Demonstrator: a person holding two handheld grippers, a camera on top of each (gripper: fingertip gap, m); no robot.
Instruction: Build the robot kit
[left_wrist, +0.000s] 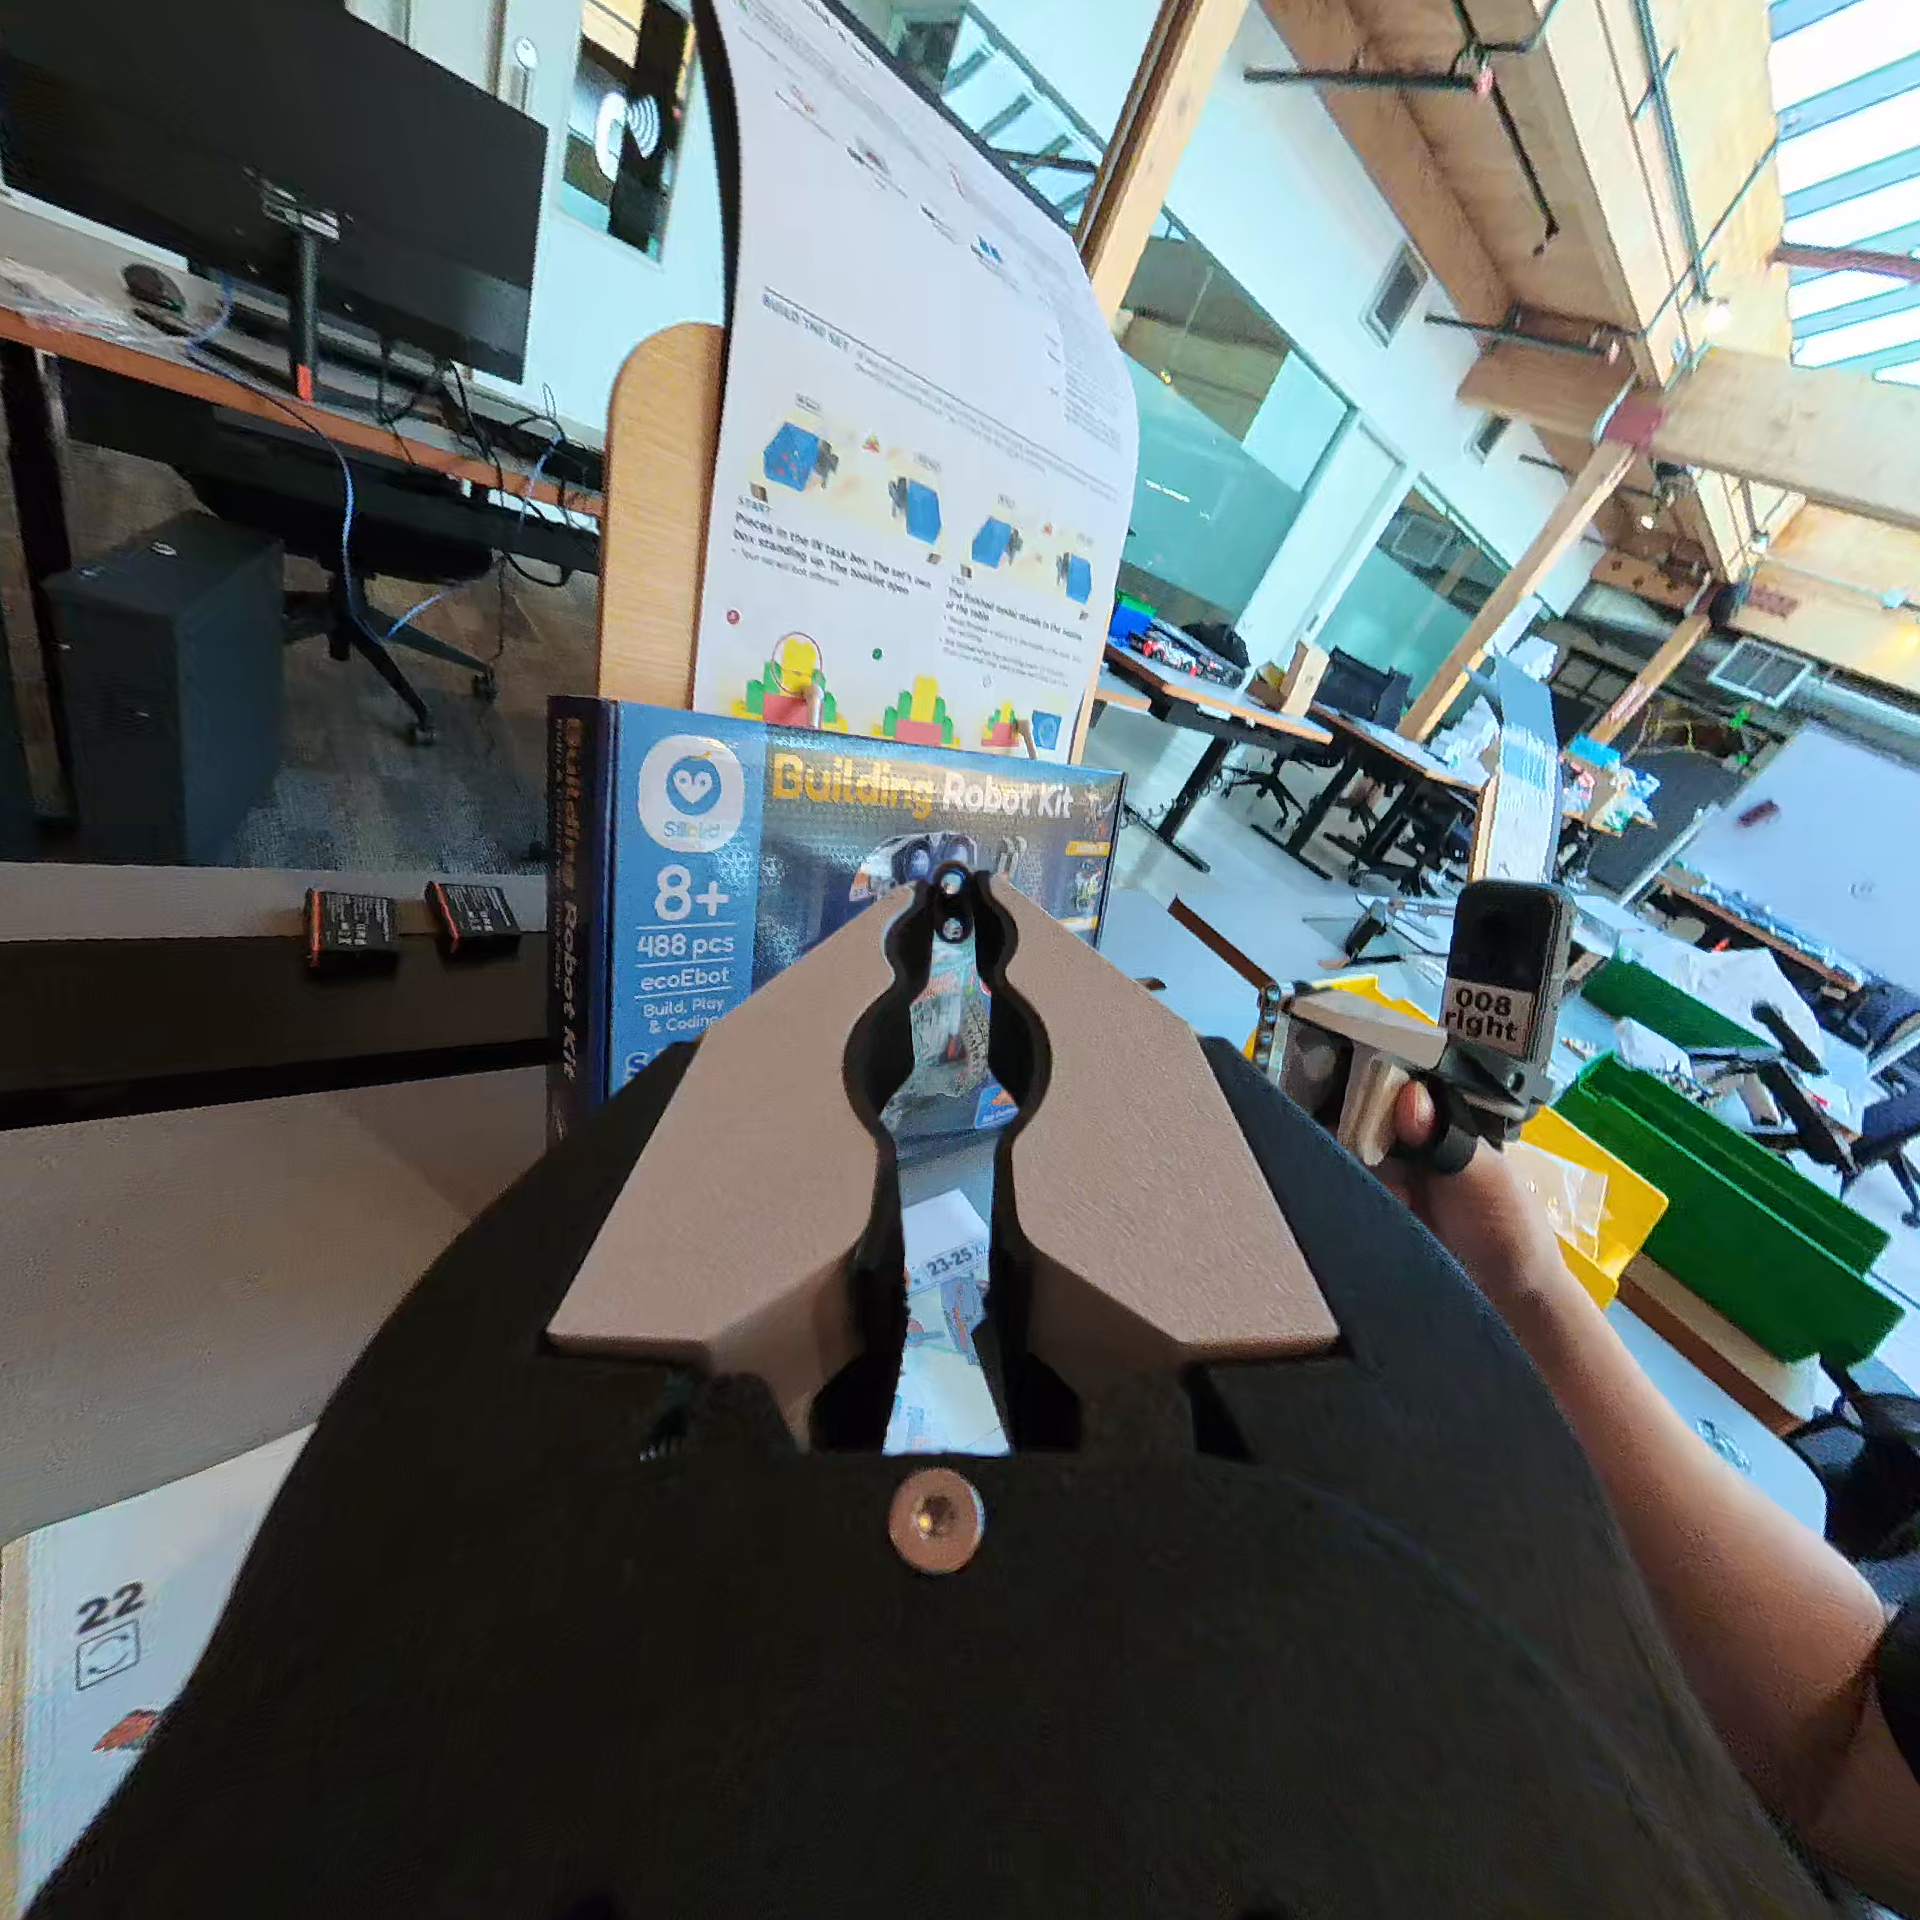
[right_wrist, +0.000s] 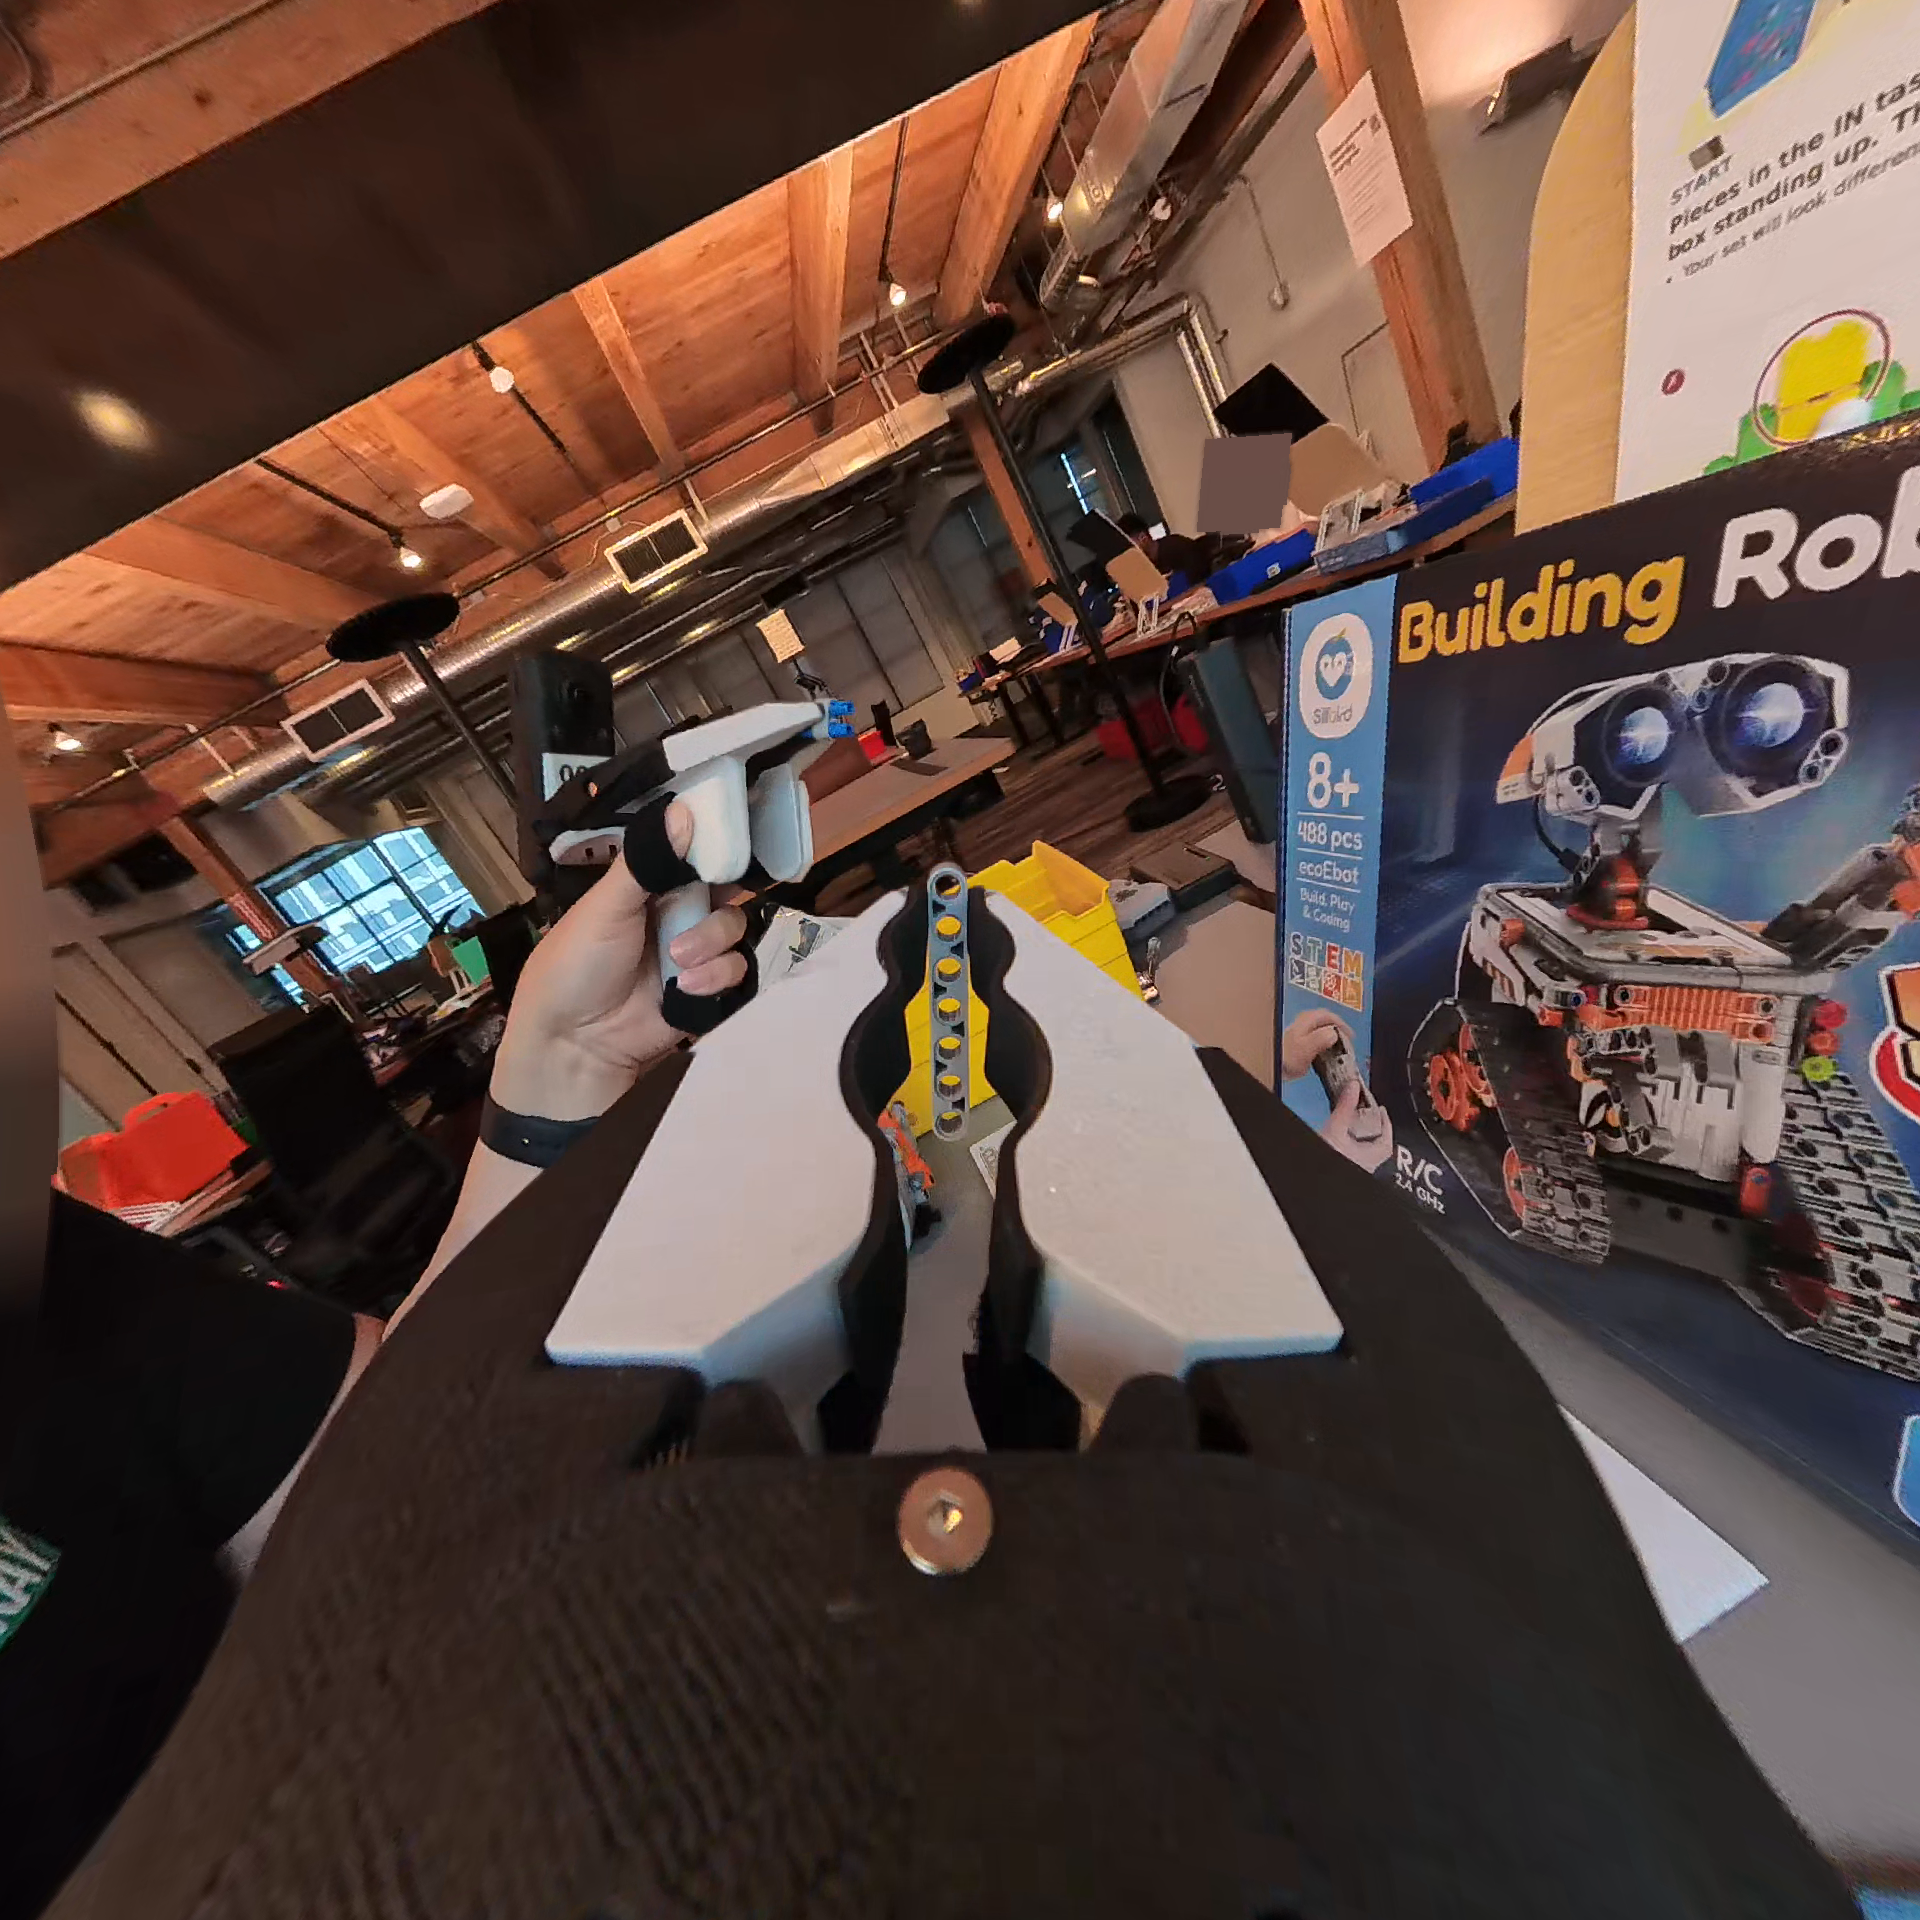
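My left gripper (left_wrist: 951, 899): fingers drawn together at the tips, pinching a small grey piece (left_wrist: 951, 906) with holes; its full shape is hidden.

My right gripper (right_wrist: 948, 899): fingers closed on a grey perforated beam (right_wrist: 948, 1003), held upright, lower end hanging free in the gap between the fingers.

Robot kit box (right_wrist: 1621, 935): blue and dark, standing upright on the table (left_wrist: 208, 1247), straight ahead of my left gripper and just right of my right one.

Instruction sheet (left_wrist: 914, 436): printed, propped behind the box.

Yellow bin (right_wrist: 1049, 904): beyond my right fingers.

Green bins (left_wrist: 1745, 1216): far right in the left wrist view.

Two small black blocks (left_wrist: 410, 925): on the table's dark edge, left of the box.
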